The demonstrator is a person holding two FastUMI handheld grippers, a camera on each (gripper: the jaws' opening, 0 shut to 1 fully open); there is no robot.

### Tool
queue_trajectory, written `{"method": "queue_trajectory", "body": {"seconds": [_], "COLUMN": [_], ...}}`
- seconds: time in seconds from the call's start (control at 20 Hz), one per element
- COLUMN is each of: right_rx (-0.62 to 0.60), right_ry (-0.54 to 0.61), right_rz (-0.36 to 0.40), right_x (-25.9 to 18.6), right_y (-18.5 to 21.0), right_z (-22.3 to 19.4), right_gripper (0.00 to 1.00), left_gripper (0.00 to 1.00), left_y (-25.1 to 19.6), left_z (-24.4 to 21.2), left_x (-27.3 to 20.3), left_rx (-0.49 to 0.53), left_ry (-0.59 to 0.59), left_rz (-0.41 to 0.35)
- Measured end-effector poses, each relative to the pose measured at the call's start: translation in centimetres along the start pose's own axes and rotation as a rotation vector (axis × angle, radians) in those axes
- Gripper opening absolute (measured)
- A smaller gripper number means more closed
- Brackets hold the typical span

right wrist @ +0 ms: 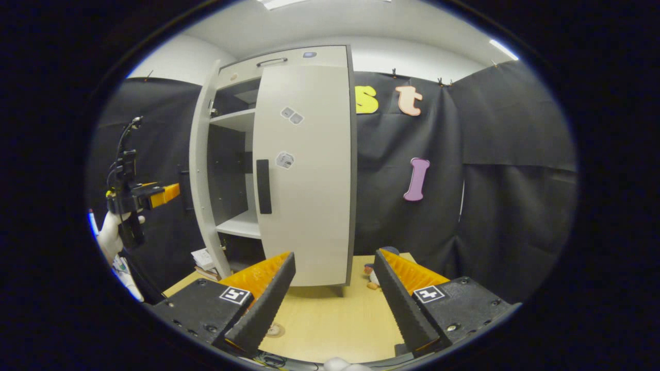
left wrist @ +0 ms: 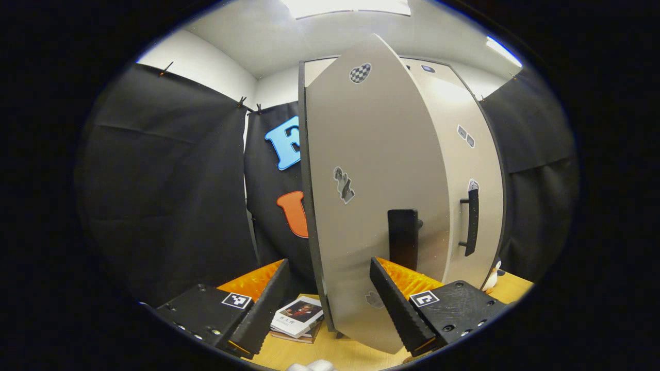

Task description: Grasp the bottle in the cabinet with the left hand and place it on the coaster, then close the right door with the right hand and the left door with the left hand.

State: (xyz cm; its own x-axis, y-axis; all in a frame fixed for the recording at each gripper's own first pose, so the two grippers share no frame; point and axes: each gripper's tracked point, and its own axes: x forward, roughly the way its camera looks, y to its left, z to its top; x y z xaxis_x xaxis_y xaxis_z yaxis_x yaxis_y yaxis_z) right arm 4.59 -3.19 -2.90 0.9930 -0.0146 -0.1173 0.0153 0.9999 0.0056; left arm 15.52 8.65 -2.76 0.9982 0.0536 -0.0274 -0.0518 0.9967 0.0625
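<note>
Now, stage: bottle not visible to me, whereabouts uncertain; doors remain.
Right door [right wrist: 304,170]: appears shut against the cabinet [right wrist: 234,121].
Left door [left wrist: 371,196]: ajar, swung outward, its handle [left wrist: 402,238] just ahead of the left gripper [left wrist: 327,299], likely positioned to push it closed.
Left jaws: spread, holding nothing.
Right gripper [right wrist: 335,288]: jaws spread, empty, held back over the tabletop [right wrist: 330,324].
Books [left wrist: 298,320]: by the cabinet's foot.
</note>
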Motion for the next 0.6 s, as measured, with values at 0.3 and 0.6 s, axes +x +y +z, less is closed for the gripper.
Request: {"method": "queue_trajectory", "body": {"seconds": [0.3,0.6], "right_rx": [0.020,0.026], "right_ry": [-0.039,-0.078], "right_rz": [-0.020,-0.027], "right_x": [-0.3,-0.3], "right_y": [1.3,2.9], "right_z": [1.6,2.7], "right_gripper": [1.00,1.00], "left_gripper": [0.96,0.96], "left_y": [-1.3,-2.7], "left_z": [0.8,0.4], "left_x": [-2.8,-8.0], "left_rx": [-0.025,-0.058], "left_ry": [0.016,0.029], "left_rz": [-0.052,-0.085]}}
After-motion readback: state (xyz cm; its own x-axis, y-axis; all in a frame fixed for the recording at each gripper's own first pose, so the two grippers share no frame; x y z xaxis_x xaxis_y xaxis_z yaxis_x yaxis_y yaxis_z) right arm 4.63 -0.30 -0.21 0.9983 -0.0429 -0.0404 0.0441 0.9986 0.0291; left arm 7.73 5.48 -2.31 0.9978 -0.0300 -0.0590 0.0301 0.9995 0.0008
